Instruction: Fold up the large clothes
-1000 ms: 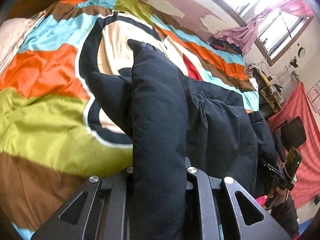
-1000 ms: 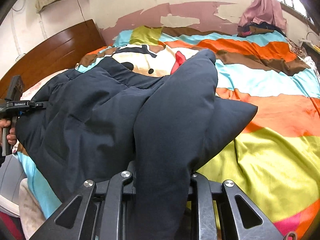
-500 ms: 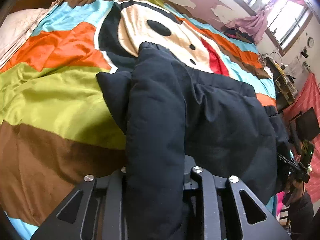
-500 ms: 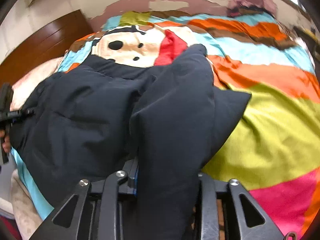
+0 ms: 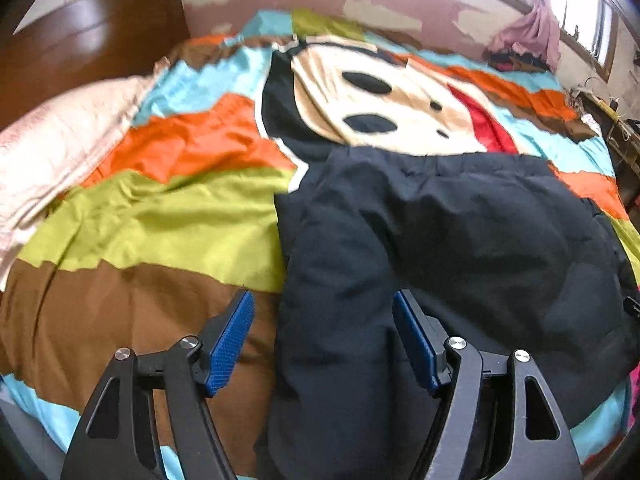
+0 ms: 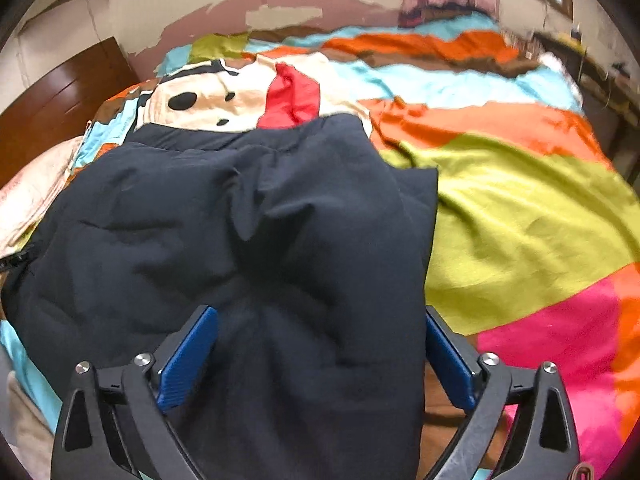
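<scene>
A large black padded jacket (image 5: 460, 240) lies folded on the colourful bedspread (image 5: 168, 216); it also shows in the right wrist view (image 6: 240, 240). My left gripper (image 5: 322, 340) is open, its blue pads (image 5: 230, 340) spread either side of the jacket's near left edge. My right gripper (image 6: 316, 356) is open too, its blue pads (image 6: 188, 356) wide apart around the jacket's near right edge. The cloth lies loose between both pairs of fingers.
The bedspread (image 6: 520, 208) has orange, green, brown and blue bands and a cartoon face (image 5: 392, 100). A pale pillow (image 5: 52, 152) and wooden headboard (image 5: 80, 48) are at the left. Clothes (image 5: 516, 56) are piled at the bed's far side under a window.
Both grippers have opened and let go of the jacket. The jacket, held up before, now lies flat on the bed, and the other gripper is out of each view.
</scene>
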`<state>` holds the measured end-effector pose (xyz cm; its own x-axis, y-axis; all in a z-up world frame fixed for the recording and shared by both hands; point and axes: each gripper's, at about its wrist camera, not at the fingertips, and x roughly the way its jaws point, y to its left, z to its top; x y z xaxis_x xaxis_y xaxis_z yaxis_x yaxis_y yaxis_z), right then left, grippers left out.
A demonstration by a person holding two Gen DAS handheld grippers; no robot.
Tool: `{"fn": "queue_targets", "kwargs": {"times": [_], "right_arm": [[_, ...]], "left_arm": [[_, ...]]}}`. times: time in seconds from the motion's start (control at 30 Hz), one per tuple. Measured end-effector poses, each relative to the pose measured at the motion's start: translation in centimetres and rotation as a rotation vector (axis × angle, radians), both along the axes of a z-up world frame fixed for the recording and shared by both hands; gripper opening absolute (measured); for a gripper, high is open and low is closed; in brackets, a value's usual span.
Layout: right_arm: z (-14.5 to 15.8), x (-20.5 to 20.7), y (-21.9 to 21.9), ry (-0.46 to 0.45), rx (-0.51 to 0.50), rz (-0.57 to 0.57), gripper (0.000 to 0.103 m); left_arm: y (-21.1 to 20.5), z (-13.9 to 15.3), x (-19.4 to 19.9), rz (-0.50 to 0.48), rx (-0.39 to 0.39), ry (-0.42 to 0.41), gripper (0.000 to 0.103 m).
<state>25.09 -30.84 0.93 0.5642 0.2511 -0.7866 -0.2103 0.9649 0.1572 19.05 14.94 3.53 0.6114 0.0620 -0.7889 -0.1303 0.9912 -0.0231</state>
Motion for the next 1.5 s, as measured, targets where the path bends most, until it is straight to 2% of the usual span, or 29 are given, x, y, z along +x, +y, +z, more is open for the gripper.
{"fn": "queue_targets", "kwargs": {"times": [0.23,0.37,0.57,0.73,0.77,0.8,0.83,0.9,1.0,1.13,1.33,1.43,1.5], "right_arm": [[2.6,-3.1,0.8,-0.179,-0.023,-0.01,0.103],[4.1,-5.3,1.4,-0.277,-0.035,-0.019,0.103],[5.7,-8.1,1.9,-0.352,0.001,-0.038,0.103],[6.8,-10.8,2.7,-0.399,0.053,0.003,0.103],[7.0,-11.4,3.0,-0.409,0.05,0.006,0.103],[7.1,-11.9,3.2,-0.417,0.048,0.008,0.103],[7.2,-12.5,3.5,-0.426,0.046,0.012,0.103],[7.4,-13.6,4.1,-0.439,0.051,0.021,0.103],[7.6,-14.8,4.7,-0.436,0.072,0.024,0.103],[7.9,-16.4,4.6,-0.442,0.112,-0.009,0.103],[8.7,-18.5,4.6,-0.468,0.12,-0.039,0.103],[8.9,-19.3,4.8,-0.47,0.126,-0.036,0.103],[9.0,-19.9,5.0,-0.468,0.137,-0.034,0.103]], "left_arm": [[-2.1,1.4,-3.2,0.0,-0.025,-0.117,0.066],[-3.9,2.9,-5.3,-0.027,-0.066,-0.196,0.066],[-7.2,5.1,-8.3,-0.033,-0.026,-0.301,0.066],[-8.6,5.7,-10.4,-0.133,-0.111,-0.345,0.07],[-9.0,5.8,-10.8,-0.143,-0.107,-0.354,0.074],[-9.2,5.9,-11.2,-0.146,-0.1,-0.363,0.087],[-9.6,6.3,-11.9,-0.143,-0.081,-0.394,0.093],[-10.3,6.7,-13.0,-0.147,-0.056,-0.438,0.093],[-11.1,7.0,-14.1,-0.152,-0.031,-0.457,0.094],[-11.3,7.0,-15.3,-0.164,-0.05,-0.469,0.094],[-11.3,7.2,-17.3,-0.166,-0.11,-0.478,0.094],[-11.7,7.5,-18.2,-0.155,-0.085,-0.495,0.101],[-12.0,7.7,-18.7,-0.154,-0.066,-0.499,0.101]]}}
